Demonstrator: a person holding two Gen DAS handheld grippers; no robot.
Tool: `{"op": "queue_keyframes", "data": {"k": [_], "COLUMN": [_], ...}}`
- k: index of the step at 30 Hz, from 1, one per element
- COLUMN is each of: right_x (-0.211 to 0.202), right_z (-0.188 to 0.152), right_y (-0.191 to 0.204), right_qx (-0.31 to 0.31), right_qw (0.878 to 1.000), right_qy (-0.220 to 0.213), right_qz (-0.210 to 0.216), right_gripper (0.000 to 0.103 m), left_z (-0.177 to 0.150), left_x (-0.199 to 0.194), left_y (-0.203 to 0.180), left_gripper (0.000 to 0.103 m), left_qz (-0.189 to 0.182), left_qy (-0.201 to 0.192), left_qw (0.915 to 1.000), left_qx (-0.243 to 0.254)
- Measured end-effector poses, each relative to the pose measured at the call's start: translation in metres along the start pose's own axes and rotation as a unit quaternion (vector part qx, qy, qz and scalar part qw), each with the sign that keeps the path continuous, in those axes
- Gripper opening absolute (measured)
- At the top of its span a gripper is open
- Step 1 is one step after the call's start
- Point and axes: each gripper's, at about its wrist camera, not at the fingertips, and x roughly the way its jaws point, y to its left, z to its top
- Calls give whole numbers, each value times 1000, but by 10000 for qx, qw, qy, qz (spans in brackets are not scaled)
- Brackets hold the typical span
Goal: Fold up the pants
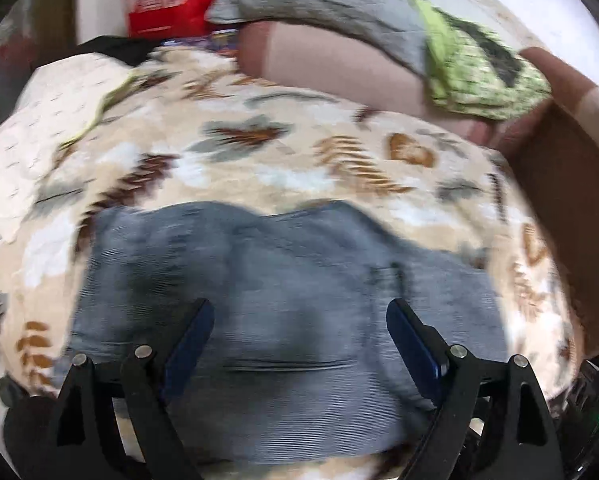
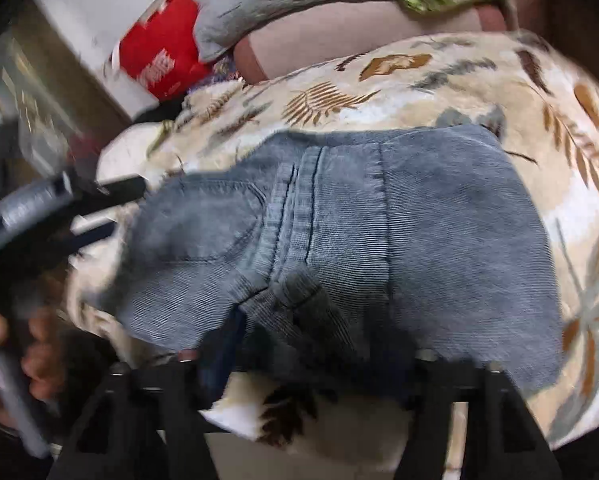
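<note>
Leaf-printed bedding (image 1: 283, 160) is lying beneath folded ribbed grey-blue pants (image 2: 339, 240) — left gripper (image 1: 299, 336) hovering wide apart, right gripper (image 2: 319, 364) gaping, gripping nothing.

A: What carries everything?
B: A bed under a leaf-print blanket (image 1: 259, 160).
A: And lying on it?
B: Folded blue-grey corduroy pants (image 2: 339, 240) at the centre; a grey pillow (image 1: 319, 4) at twelve o'clock; a green patterned cloth (image 1: 475, 68) at two o'clock.
</note>
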Motion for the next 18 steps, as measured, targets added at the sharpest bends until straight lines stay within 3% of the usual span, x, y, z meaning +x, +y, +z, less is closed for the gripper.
{"op": "queue_keyframes", "data": {"k": [3,6,8,9,11,12,13,14,16,18], "right_x": [-34,-63,-73,-76,-69,-50,-32,-15,-17,-42], "right_z": [5,4,9,12,14,14,12,8,14,37], "right_y": [-29,-76,-99,-107,-117,-123,-129,-137,-140,-135], "right_qx": [530,1256,1695,1870,2042,2166,2272,2467,2534,2355], "right_qw": [9982,9908,9830,9785,9724,9678,9666,9637,9601,9657], "right_qy": [-269,-498,-650,-719,-573,-219,101,558,577,237], "right_qz": [56,40,270,489,976,1266,1178,852,1038,1069], "right_gripper": [70,70,70,70,70,70,70,64,64,64], "left_z": [-2,-13,-31,-43,-59,-62,-61,-59,-53,-49], "left_x": [4,19,42,62,93,92,90,89,78,62], "left_y": [-42,-75,-91,-96,-91,-90,-93,-96,-98,-95], "left_gripper": [89,89,89,89,90,91,91,90,90,90], "left_qz": [-442,-517,-345,-61,258,208,268,280,64,58], "left_qy": [-9,182,473,747,1143,868,859,988,948,591], "left_qw": [9984,9955,9919,9871,9816,9847,9838,9821,9838,9886], "left_qx": [343,769,1131,1417,1508,1495,1553,1578,1521,1383]}}
